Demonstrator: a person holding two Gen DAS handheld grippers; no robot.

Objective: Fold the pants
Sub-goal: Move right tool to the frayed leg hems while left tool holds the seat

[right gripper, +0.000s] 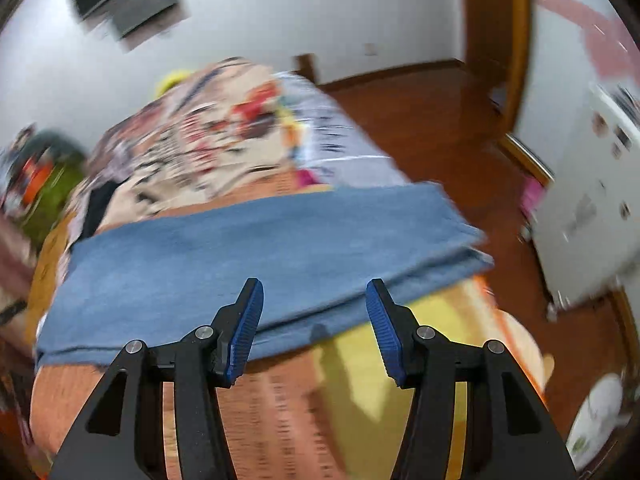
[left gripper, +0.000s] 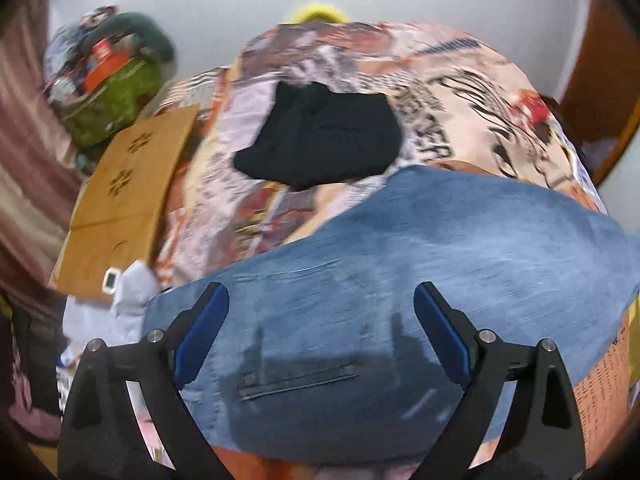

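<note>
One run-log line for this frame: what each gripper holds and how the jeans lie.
left gripper: open, empty, above jeans | right gripper: open, empty | jeans: folded flat on patterned bedspread | black garment: beyond jeans

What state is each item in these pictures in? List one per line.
Jeans: folded over, lying flat on the bed, not held.
Black garment: folded, lying on the bedspread beyond the jeans.
Cardboard: flattened, at the bed's edge.
Left gripper: open, empty.
Right gripper: open, empty.
</note>
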